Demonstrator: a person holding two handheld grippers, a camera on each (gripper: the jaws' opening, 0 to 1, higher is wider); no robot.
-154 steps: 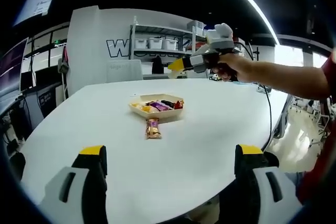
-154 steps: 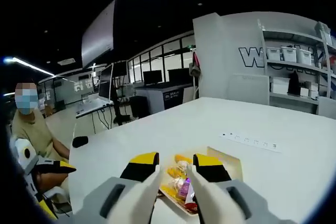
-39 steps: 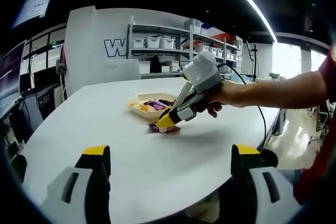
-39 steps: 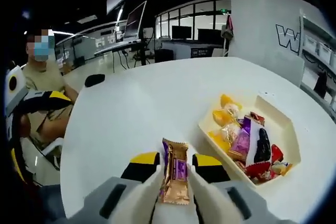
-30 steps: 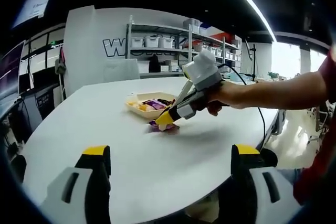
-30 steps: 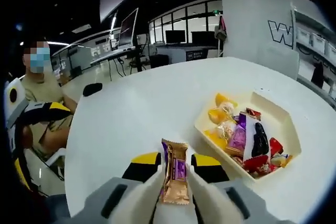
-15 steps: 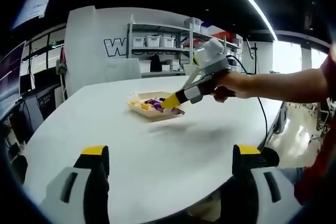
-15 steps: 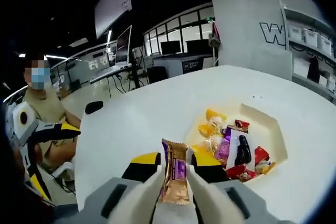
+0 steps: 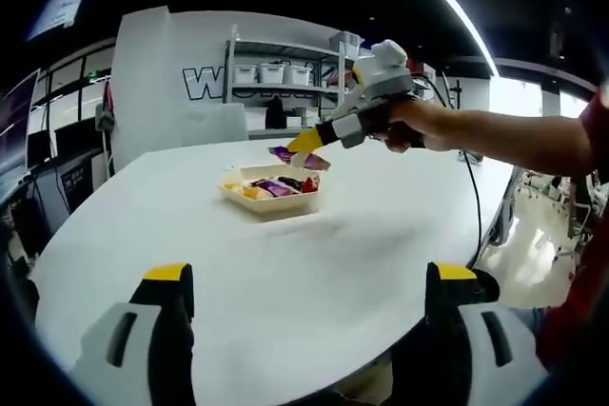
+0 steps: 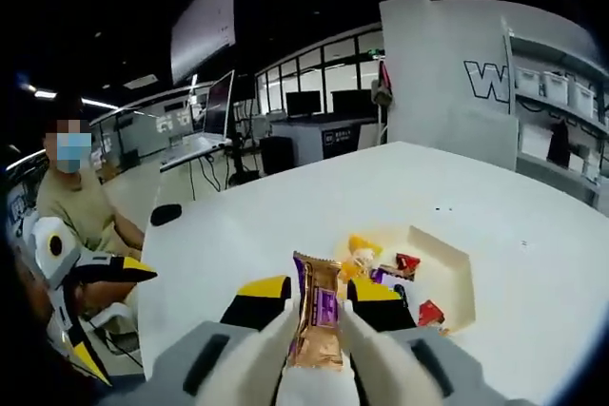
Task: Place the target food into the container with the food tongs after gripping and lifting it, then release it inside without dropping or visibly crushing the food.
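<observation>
Right gripper [image 10: 317, 316]: jaws closed on a snack bar [image 10: 317, 325], which stands upright between the yellow-tipped fingers; in the left gripper view the same gripper [image 9: 306, 145] is held by a hand [image 9: 404, 125] in the air above the tray.
Snack bar: gold and purple wrapper; clear of the table, above the far edge of the tray [image 9: 299, 157].
Tray [image 10: 455, 278]: shallow, pale, on the white table [image 9: 314, 263]; holds assorted wrapped sweets [image 9: 271, 187] in yellow, purple, red and black.
Left gripper [image 9: 309, 287]: jaws wide apart, holding nothing, low over the near table edge.
Background: a seated person [image 10: 81, 211] at left; shelves [image 9: 276, 83] with white bins behind the table.
</observation>
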